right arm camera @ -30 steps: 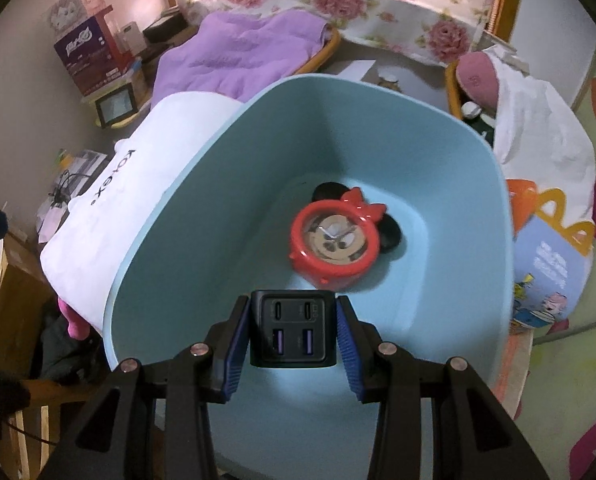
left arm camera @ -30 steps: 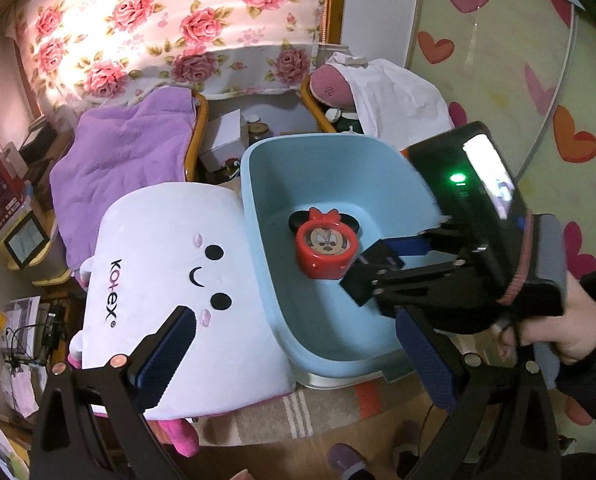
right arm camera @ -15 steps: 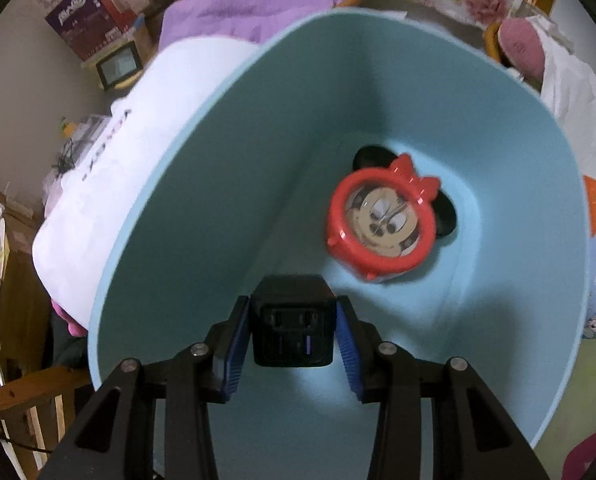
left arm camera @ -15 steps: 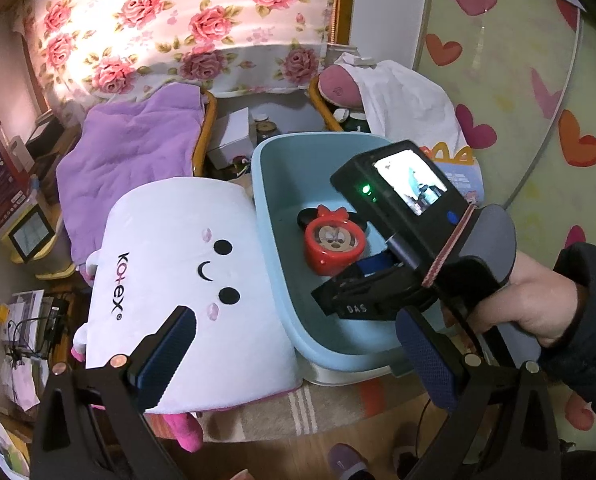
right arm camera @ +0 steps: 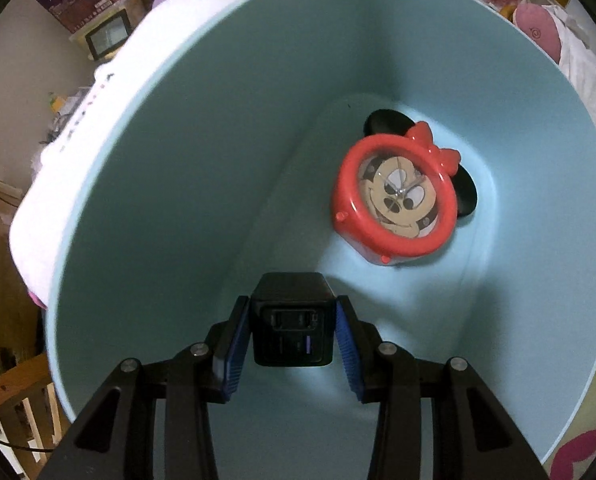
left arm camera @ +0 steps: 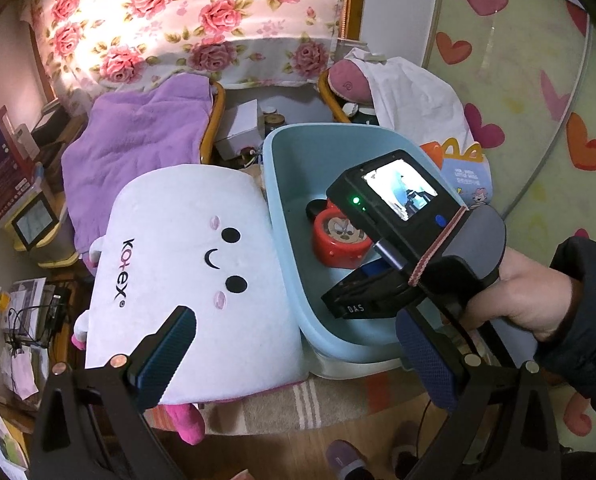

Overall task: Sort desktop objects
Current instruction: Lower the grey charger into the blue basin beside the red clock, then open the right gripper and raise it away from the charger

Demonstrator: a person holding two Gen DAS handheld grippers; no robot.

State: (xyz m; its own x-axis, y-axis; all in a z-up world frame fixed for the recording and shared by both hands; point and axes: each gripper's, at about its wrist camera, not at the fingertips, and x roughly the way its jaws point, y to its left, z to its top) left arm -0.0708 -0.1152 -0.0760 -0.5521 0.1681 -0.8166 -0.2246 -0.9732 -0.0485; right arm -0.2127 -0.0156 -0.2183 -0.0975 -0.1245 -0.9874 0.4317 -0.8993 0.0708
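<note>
My right gripper (right arm camera: 291, 314) is shut on a black charger cube (right arm camera: 289, 292) with its port side facing me. It hangs low inside the light blue bin (right arm camera: 169, 168), pointing almost straight down. A red mouse-face alarm clock (right arm camera: 396, 196) lies on the bin floor just beyond and to the right of the cube. In the left wrist view a person's hand (left arm camera: 514, 292) holds that gripper over the bin (left arm camera: 310, 152), half hiding the clock (left arm camera: 338, 240). My left gripper (left arm camera: 293, 320) stands open and empty above the edge of a white plush cushion (left arm camera: 185, 260).
The cushion lies against the bin's left wall. A purple blanket (left arm camera: 137, 148) covers a chair behind it. A white cloth (left arm camera: 414, 100) and a colourful paper box (left arm camera: 466, 168) sit right of the bin. A striped rug (left arm camera: 298, 400) lies below.
The right gripper has sunk deeper into the bin with the charger and tipped further downward. The clock now sits closer and to its right. The left gripper has stayed put.
</note>
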